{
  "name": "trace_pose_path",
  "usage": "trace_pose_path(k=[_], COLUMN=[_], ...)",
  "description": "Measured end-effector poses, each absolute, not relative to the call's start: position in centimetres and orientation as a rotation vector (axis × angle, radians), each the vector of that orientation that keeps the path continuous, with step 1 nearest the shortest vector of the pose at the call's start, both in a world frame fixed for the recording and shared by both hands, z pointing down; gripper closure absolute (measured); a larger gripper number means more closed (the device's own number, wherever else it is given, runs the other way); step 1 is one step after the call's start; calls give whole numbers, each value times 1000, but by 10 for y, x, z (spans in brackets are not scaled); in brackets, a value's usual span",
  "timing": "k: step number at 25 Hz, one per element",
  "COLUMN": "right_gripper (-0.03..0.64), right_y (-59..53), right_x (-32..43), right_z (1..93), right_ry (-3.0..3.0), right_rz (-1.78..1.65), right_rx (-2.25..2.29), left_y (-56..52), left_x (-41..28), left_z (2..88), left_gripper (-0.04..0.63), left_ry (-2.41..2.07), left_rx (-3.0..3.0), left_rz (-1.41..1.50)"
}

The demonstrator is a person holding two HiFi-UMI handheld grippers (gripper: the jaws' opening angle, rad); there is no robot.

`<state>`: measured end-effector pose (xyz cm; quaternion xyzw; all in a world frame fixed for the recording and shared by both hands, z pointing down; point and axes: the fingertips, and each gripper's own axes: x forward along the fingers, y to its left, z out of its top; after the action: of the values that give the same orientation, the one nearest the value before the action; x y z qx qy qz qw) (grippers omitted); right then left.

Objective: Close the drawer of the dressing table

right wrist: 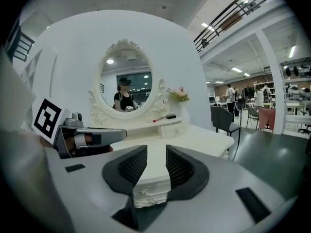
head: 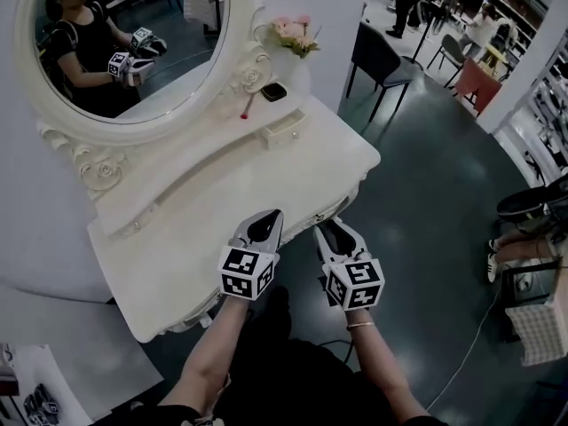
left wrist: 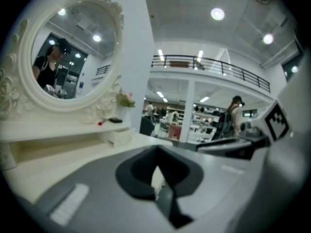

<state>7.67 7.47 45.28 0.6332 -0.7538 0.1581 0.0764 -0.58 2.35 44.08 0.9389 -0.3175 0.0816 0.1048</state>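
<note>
At frame centre, the left tool point(head: 268, 224), jaws together, and right tool point(head: 331, 230), jaws apart, face the drawer point(right wrist: 147, 193) in the table point(head: 266, 162) edge; best pushed squarely, both sides evenly.

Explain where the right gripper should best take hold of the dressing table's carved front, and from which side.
Meet the carved front at the stretch under the tabletop edge that shows between the right gripper's open jaws, coming straight in from the person's side. It is a broad upright band facing that way, with no handle showing there, so pressing flat against it probably beats pinching.
</note>
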Motion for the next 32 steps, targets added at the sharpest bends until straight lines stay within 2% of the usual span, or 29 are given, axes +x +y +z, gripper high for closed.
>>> trace_pose_path(k=[32], right_gripper=[515], right_y=[-126], right_x=[124], right_z=[482], right_ry=[-2177], right_rz=[484], right_rx=[1784], left_y=[-132], left_x=[19], left_z=[489], left_gripper=[591], left_ry=[-936], left_rx=[2620], left_rz=[316])
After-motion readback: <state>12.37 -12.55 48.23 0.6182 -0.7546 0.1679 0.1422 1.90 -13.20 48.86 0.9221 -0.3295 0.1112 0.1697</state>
